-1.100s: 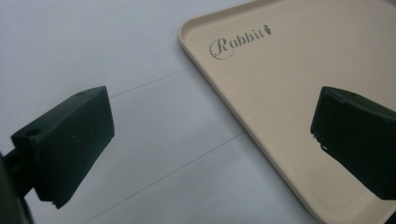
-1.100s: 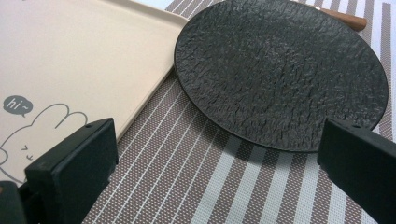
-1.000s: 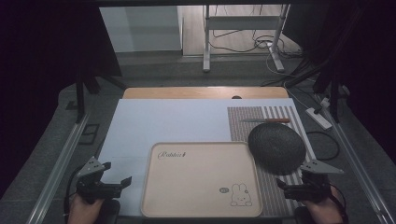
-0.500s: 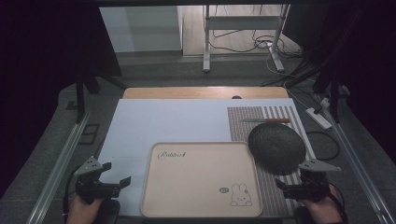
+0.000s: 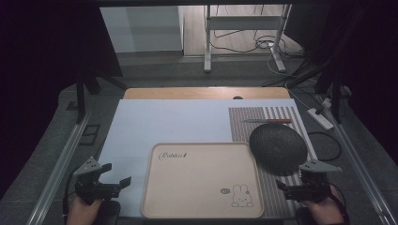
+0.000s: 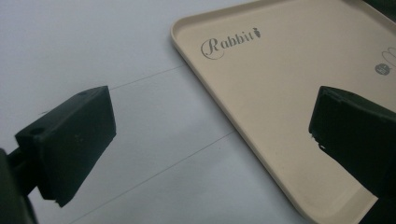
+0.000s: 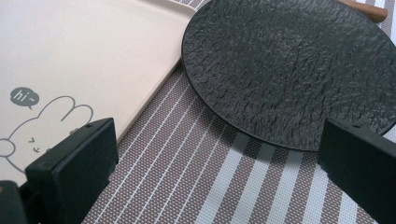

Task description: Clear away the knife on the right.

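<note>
While both grippers hover low at near table edge, jaws spread wide, nothing held. Left gripper (image 5: pixel 115 180) over white mat (image 5: pixel 187 122), just left of beige tray (image 5: pixel 202 183). Right gripper (image 5: pixel 286 188) over striped placemat (image 5: pixel 281 117), near black plate (image 5: pixel 278 149). Knife (image 5: pixel 267 121) beyond plate, on placemat.

One cream tray (image 5: pixel 202 187), one black round plate (image 5: pixel 278 148), one knife (image 5: pixel 266 121), one striped mat (image 5: pixel 281 115), two tools
</note>
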A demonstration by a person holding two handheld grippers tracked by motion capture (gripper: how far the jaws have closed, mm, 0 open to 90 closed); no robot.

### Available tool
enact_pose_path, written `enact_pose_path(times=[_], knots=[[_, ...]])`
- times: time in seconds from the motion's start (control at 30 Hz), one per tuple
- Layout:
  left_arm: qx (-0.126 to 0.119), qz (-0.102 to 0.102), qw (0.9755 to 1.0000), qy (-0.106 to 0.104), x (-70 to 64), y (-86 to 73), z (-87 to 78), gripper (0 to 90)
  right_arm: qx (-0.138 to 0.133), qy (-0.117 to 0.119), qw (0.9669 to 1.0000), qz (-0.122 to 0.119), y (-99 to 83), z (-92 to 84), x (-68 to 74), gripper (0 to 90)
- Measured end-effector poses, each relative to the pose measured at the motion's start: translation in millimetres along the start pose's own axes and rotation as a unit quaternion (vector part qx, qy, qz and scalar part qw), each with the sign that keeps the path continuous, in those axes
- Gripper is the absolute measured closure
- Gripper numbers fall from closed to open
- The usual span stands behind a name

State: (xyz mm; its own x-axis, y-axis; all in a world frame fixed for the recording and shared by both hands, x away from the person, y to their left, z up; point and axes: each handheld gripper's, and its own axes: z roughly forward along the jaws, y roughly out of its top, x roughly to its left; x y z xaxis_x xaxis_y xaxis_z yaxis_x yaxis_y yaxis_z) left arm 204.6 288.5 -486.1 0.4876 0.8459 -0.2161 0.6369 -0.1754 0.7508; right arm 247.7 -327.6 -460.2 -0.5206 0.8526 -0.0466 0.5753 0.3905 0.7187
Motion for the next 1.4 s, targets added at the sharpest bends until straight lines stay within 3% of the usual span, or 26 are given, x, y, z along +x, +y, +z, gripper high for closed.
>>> enact_pose_path(times=[0.2,0.9,1.4], knots=[[0.000,-0.002,1.0000,0.000,0.4,-0.1,-0.1,1.0,-0.009,0.002,0.9999,0.006,2.3,2.2,-1.0,0.0],[-0.006,-0.002,1.0000,0.000,0.4,-1.0,-1.2,1.8,-0.004,0.002,1.0000,-0.006,19.5,11.4,-2.6,0.0],[-0.005,-0.004,1.0000,0.001,0.7,-0.8,-0.9,1.8,-0.001,0.004,1.0000,0.000,29.2,24.1,-8.8,0.0]])
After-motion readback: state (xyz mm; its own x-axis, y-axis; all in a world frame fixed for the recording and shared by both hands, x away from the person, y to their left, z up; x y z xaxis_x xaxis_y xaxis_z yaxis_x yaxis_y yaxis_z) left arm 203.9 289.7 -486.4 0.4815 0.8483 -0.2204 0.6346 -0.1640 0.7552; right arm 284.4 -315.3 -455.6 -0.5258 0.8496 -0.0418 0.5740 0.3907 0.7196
